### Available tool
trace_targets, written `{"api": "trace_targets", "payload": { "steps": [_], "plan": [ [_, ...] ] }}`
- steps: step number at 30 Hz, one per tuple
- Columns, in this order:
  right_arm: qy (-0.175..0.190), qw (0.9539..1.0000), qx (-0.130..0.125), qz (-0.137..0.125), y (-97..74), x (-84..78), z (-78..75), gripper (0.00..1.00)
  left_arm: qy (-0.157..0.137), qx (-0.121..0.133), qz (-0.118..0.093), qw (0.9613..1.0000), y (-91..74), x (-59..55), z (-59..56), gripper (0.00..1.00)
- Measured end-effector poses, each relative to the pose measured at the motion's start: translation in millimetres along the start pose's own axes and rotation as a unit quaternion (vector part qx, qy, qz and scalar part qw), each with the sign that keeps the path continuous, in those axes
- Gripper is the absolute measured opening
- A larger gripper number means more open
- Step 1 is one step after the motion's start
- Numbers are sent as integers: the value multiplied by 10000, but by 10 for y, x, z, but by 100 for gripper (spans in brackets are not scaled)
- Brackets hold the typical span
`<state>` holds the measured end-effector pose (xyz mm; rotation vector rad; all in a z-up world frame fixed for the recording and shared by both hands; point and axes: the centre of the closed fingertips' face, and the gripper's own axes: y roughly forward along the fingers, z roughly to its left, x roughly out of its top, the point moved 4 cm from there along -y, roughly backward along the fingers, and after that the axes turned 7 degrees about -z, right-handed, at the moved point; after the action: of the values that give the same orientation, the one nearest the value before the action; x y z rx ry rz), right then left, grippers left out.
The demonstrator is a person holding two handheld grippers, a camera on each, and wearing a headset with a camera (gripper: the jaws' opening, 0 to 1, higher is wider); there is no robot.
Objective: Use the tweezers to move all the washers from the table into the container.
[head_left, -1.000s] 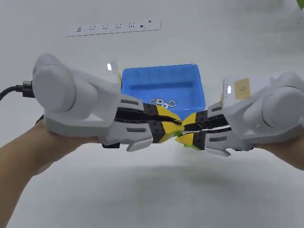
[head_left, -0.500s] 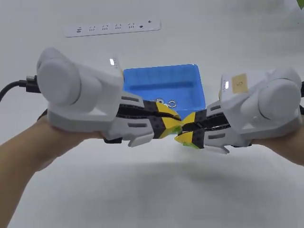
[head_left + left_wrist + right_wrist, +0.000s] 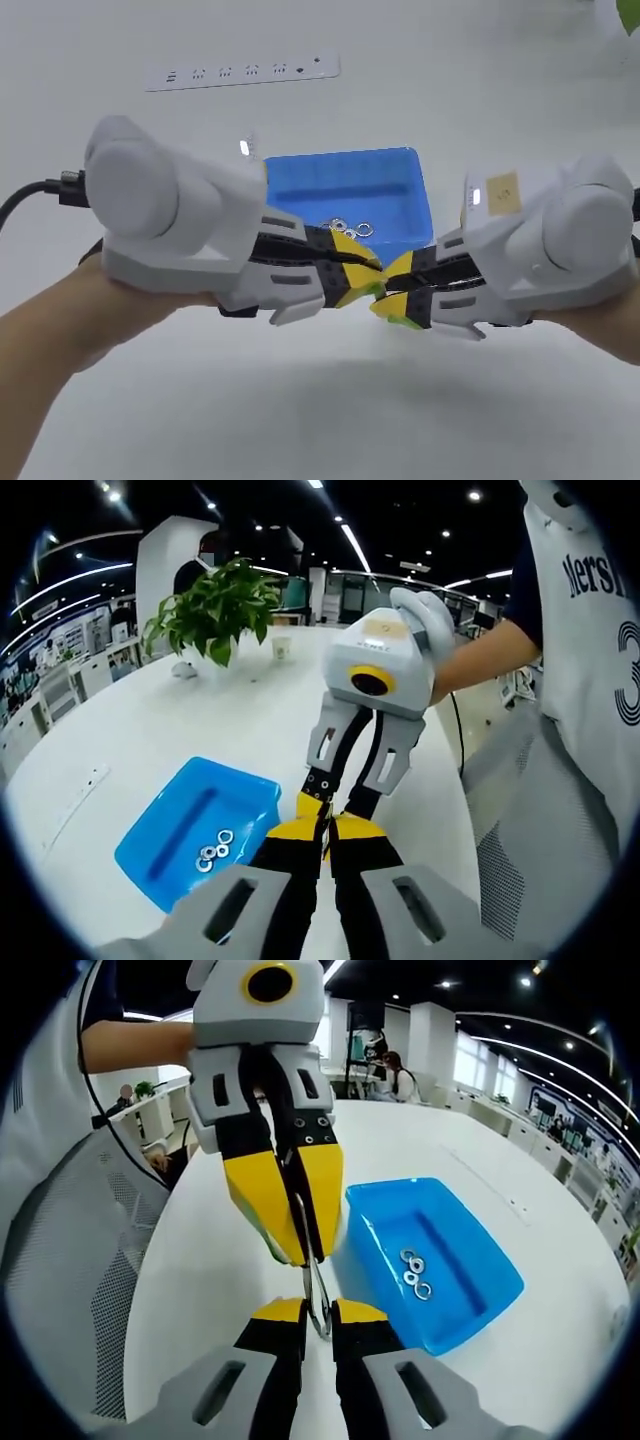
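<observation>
**Metal tweezers (image 3: pixel 315 1280) clamped at both ends**

1. Left gripper (image 3: pixel 358 278): jaws closed on far end of tweezers, as seen in right gripper view, entering from top.
2. Right gripper (image 3: pixel 395 288): jaws closed on near end of same tweezers.
3. Both grippers held tip to tip above white table (image 3: pixel 300 420), yellow jaw tips nearly touching, just in front of blue container (image 3: pixel 340 158).
4. Washers (image 3: pixel 345 227): small cluster lying together on container floor, toward wall nearest grippers.

Markings and writing:

- Yellow sticker (image 3: pixel 503 191) on top of right gripper housing; print too small to read.
- White shirt (image 3: pixel 590 630) in left gripper view: dark lettering "Mers", cut off at picture edge, with large numeral "3" below.
- White power strip (image 3: pixel 243 71) flat on table beyond container, well apart from it; row of sockets visible, any print too small to read.

Other items:

- Black cable (image 3: pixel 25 195) running off rear of left gripper.
- Green potted plant (image 3: pixel 215 605) standing on table in left gripper view, well beyond container.
</observation>
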<state>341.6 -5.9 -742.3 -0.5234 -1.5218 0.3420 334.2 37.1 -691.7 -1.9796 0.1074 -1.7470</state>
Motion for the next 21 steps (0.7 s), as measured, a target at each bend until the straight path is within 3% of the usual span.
{"api": "trace_targets", "payload": {
  "steps": [21],
  "plan": [
    [-438,9981,-243,-345,-149,504,-123,11,543,249,-146,9981,-307,438,75,6]
  ]
}}
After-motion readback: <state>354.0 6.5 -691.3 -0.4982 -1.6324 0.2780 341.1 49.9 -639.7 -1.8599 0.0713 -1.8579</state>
